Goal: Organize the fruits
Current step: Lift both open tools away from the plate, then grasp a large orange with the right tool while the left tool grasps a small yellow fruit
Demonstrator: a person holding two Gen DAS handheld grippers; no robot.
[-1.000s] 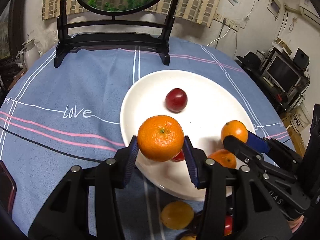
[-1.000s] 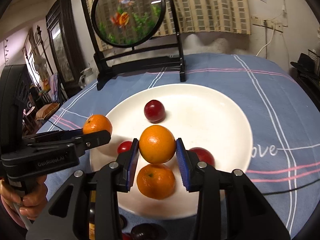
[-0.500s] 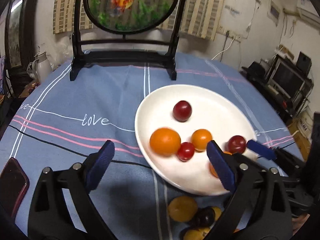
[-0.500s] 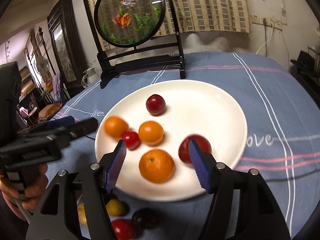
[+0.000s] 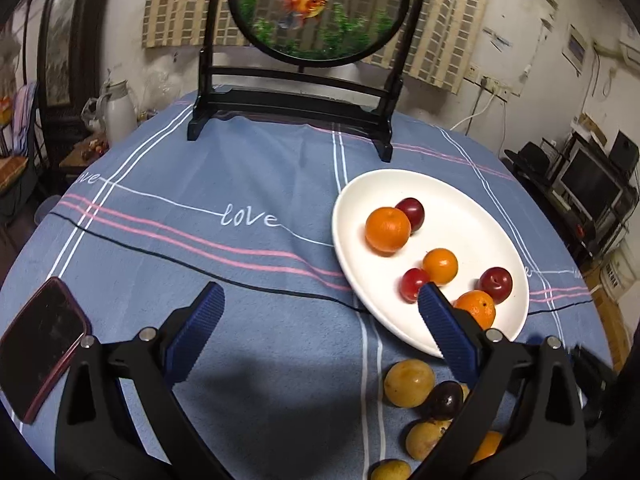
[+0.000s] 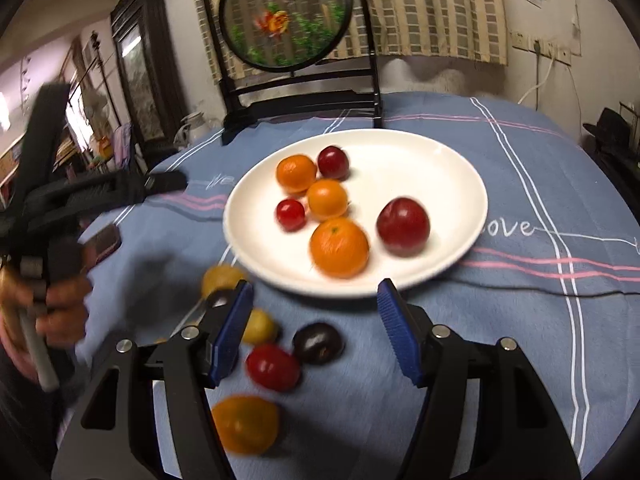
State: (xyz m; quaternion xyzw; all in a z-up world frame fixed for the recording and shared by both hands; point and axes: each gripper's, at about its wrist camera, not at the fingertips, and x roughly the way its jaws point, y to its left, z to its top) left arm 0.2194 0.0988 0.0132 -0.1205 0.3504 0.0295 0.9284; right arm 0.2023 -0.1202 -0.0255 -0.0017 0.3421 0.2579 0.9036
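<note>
A white plate (image 5: 472,196) (image 6: 432,160) holds three oranges and three red plums, among them an orange (image 5: 387,229) (image 6: 296,173) beside a plum (image 5: 412,213). Several loose fruits lie on the cloth in front of the plate: a yellow plum (image 5: 409,382), a dark plum (image 6: 318,342), a red plum (image 6: 273,367) and an orange (image 6: 245,424). My left gripper (image 5: 320,328) is open and empty above the cloth, left of the plate's near rim. My right gripper (image 6: 314,334) is open and empty above the loose fruits.
A blue tablecloth (image 5: 200,208) with "love" lettering covers the round table. A black-framed round goldfish screen (image 5: 304,60) stands at the back. A phone (image 5: 38,344) lies at the left near the edge. A black cable (image 5: 200,268) crosses the cloth.
Both grippers opened, let their oranges go onto the plate, and pulled back toward me. The left orange rolled up next to the far plum.
</note>
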